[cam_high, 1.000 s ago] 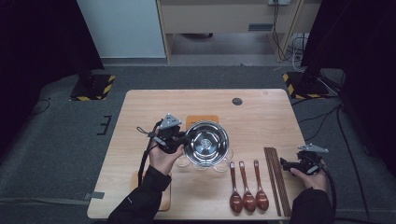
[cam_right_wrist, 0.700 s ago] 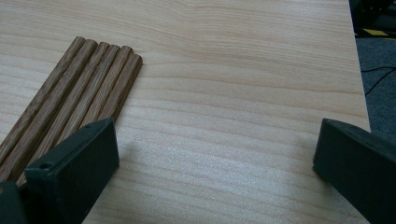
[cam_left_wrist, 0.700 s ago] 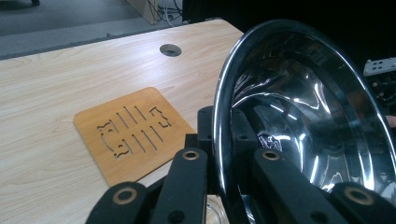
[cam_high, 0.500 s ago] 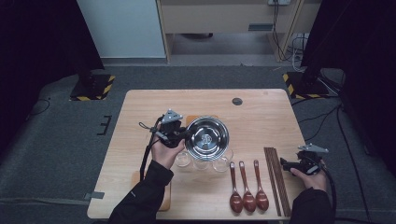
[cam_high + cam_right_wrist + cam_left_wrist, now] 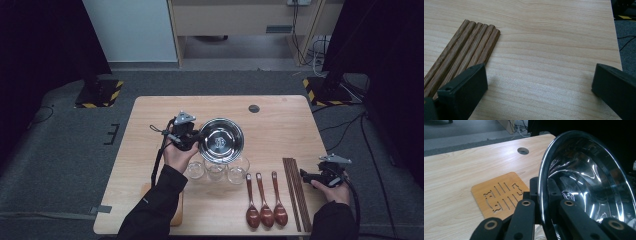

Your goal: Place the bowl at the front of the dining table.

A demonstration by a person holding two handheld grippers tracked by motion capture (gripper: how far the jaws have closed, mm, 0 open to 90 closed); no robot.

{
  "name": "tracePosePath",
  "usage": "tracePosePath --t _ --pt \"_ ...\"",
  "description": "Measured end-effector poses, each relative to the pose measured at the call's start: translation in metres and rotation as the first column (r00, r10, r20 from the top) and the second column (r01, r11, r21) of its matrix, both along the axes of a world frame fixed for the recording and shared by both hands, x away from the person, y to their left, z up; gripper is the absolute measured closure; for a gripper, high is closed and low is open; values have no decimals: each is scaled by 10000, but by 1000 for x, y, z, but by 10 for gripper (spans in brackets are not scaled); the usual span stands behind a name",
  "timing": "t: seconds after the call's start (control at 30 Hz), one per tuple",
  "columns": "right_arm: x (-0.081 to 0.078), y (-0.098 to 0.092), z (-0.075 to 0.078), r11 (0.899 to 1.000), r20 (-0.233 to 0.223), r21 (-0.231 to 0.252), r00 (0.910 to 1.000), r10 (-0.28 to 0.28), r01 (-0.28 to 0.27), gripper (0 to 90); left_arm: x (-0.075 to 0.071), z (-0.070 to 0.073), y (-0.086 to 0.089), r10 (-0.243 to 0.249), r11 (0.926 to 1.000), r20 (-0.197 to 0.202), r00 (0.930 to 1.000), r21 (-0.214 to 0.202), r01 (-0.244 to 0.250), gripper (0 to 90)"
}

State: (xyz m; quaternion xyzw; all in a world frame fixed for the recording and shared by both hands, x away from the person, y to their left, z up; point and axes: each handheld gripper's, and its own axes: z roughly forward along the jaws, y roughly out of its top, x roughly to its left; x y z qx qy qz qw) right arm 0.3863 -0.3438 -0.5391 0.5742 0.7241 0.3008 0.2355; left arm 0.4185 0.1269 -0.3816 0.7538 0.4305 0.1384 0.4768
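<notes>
Now, at the left of the bench [image 5: 150, 130], the left gripper [image 5: 194, 136] has its fingers [image 5: 524, 216] clamped on the rim of the steel bowl [image 5: 221, 140], one inside and one outside. A second ago the bowl sat over the wooden trivet [image 5: 500, 195]; it has since been carried a little toward the far side and tilted, so it hangs clear above the three glasses [image 5: 216, 170], and the trivet lies uncovered. That suggests the bowl is being taken to a new spot. Further right lie three wooden spoons [image 5: 266, 207] and the chopsticks [image 5: 294, 190]. At the right edge, the right gripper [image 5: 306, 176] has stayed put, fingers [image 5: 464, 87] wide apart over bare wood, holding nothing.
</notes>
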Motion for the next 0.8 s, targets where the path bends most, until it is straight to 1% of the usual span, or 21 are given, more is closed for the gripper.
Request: tracePosePath --t 0.2,0.37,0.8 --pt "0 0 0 10000 10 -10 10000 2 -2 3 8 -3 1 135 9999 -79 9999 61 -135 860" --pt "0 0 0 10000 8 -6 10000 0 0 3 14 -7 2 309 9995 -168 9994 6 -309 860" --pt "0 0 0 10000 11 -8 10000 2 -2 3 27 -10 0 476 9989 -279 9985 58 -474 859"
